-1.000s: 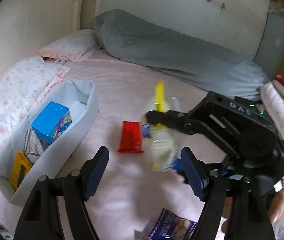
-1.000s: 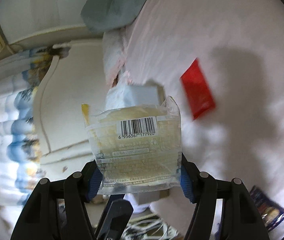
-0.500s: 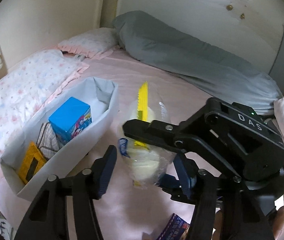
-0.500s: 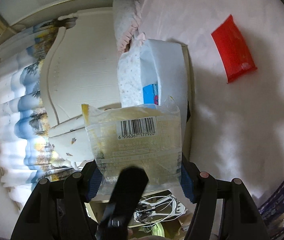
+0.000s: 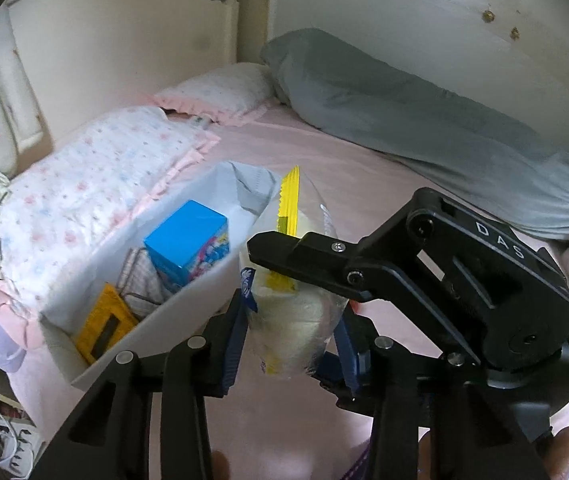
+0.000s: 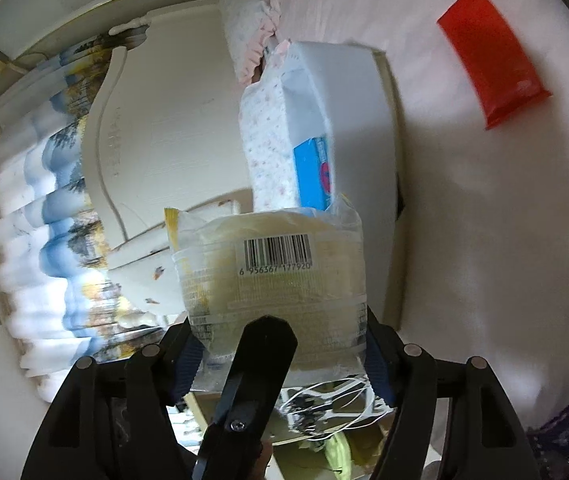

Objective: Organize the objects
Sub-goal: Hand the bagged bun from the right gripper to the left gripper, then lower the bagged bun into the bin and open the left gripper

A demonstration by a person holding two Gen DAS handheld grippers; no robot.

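Right tool (image 6: 280, 354) was clamped on a clear plastic snack packet with yellow sealed edge and barcode label (image 6: 272, 284), blue finger pads pressed against both of its sides, pale round cake visible through the wrap. In the left wrist view the same packet (image 5: 292, 312) sat between the left tool's (image 5: 288, 350) blue pads, with the right tool's black body (image 5: 436, 276) crossing over it. The left tool's fingers stood close to the packet sides; contact could not be confirmed, so whether it gripped was unclear.

Landmark: long white fabric storage bin (image 5: 188, 304) on the pink bed sheet (image 5: 364, 184). The packet was held up in the air just beside the bin's near long wall, overlapping its rim in the left view. Inside the bin: a bright blue cardboard box with cartoon print (image 5: 186, 244), a flat yellow-and-black pack (image 5: 102, 324) and a checked grey cloth (image 5: 140, 280) between them. A floral white-pink pillow (image 5: 84, 200) lay against the bin's far side. A grey long bolster (image 5: 424, 128) lay well beyond the bin along the wall. A red glossy sachet (image 6: 492, 68) lay on the sheet well apart from the bin, right wrist view. A dark purple printed snack bag (image 6: 568, 416) showed at the frame edge, also off the bin.
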